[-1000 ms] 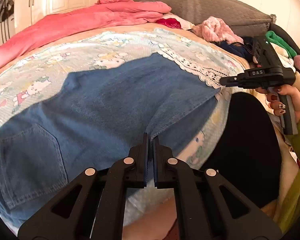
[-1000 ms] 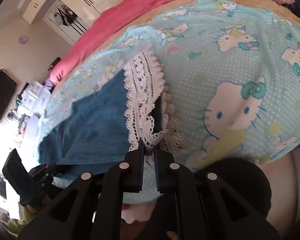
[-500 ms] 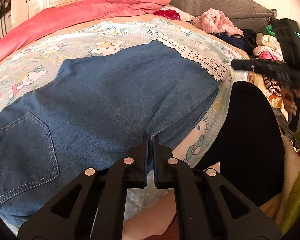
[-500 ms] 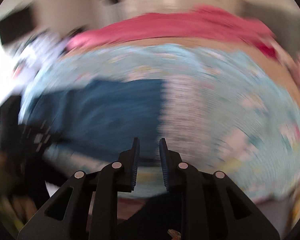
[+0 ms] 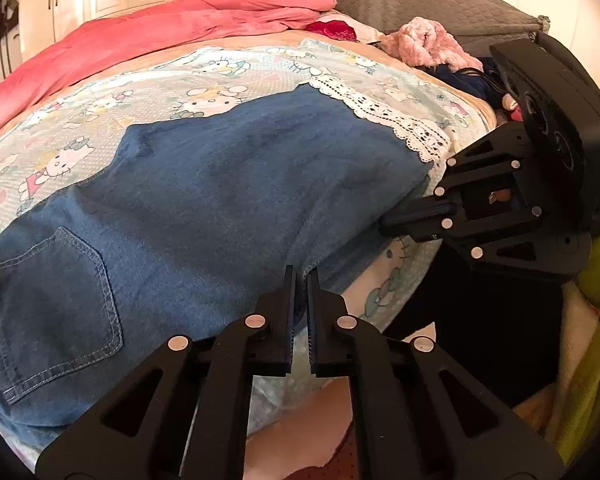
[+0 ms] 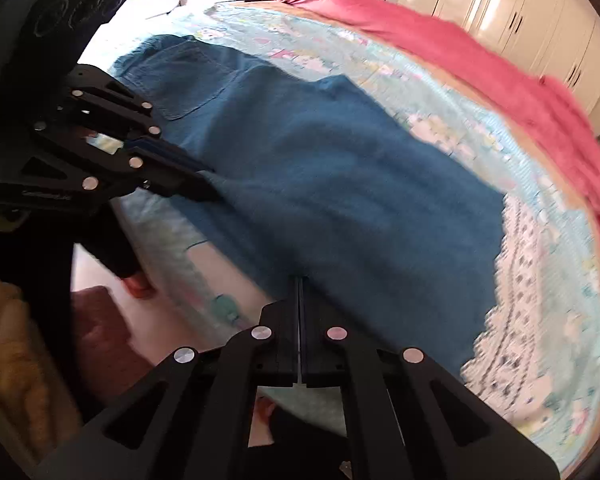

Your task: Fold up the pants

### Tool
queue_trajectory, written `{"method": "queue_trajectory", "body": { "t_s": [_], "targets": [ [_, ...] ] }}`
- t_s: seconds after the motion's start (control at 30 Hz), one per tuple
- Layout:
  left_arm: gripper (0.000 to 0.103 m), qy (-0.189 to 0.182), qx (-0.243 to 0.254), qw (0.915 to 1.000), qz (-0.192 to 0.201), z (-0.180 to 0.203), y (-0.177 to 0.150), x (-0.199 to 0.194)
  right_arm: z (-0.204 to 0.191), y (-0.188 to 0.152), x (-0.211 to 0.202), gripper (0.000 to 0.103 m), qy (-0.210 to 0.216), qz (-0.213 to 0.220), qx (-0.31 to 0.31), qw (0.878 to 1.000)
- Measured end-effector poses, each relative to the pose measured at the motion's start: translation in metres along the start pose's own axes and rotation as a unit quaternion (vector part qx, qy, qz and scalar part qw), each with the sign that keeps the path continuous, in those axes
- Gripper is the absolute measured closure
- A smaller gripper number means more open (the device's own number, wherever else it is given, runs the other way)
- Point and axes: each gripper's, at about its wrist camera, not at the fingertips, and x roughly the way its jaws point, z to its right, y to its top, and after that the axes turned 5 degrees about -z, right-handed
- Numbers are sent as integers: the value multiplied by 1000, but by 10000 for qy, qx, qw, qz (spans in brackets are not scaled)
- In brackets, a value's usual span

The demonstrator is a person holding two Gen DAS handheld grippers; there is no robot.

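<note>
1. Swinging in from the lace hem, my right gripper [image 6: 300, 280] now sits clenched on the near edge of the jeans [image 5: 228, 200].
2. My left gripper [image 5: 299, 276] stays clamped on that same edge.
3. Jeans lie flat on the cartoon-print bedsheet [image 5: 204, 76].

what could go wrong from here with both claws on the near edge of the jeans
1. Both the left claw and right claw pinch the jeans at their near edge only, so a lift may leave the far side dragging and fold crooked.
2. The lace hem could bunch or flip under.
3. The printed sheet beneath may get pulled up along with the denim.
</note>
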Motion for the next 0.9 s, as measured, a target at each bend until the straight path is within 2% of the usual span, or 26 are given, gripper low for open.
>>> {"method": "queue_trajectory", "body": {
  "t_s": [0.07,0.13,0.23,0.27,0.3,0.37,0.53,0.63,0.67,0.7,0.73,0.9],
  "targets": [
    [102,-52,-14,10000,-67,-1,-2,1,-1,-5,-1,103,115,-53,-48,9999],
    [102,-54,-49,9998,-161,-2,-4,6,0,-8,1,103,-4,-101,4,9999],
    [102,-41,-68,9998,-180,-2,-5,7,5,-9,-8,103,-21,184,164,9997],
    [102,-38,-66,9998,-161,-2,-4,7,4,-8,-14,100,-103,305,114,9994],
    [102,-37,-76,9999,-139,-2,-4,6,1,-7,-16,89,-162,341,14,9993],
    [102,-45,-116,9999,-119,-3,-4,5,-7,-4,-16,77,-343,355,-249,9985],
    [102,-67,-131,9999,-27,-3,-3,1,-12,5,-1,77,-551,299,-431,9971],
    [102,-94,-132,9999,-5,-3,-3,0,-12,7,13,77,-761,94,-513,9957],
    [102,-99,-132,9999,-12,-3,-3,0,-10,7,16,79,-797,50,-476,9957],
    [102,-104,-133,9999,-19,-3,-3,0,-7,7,15,93,-730,74,-404,9965],
    [102,-110,-132,9998,-27,-3,-3,0,-4,7,12,100,-679,125,-344,9970],
    [101,-147,-102,9998,-23,-2,-3,-2,4,1,-3,100,-322,227,-198,9990]
  ]
}}
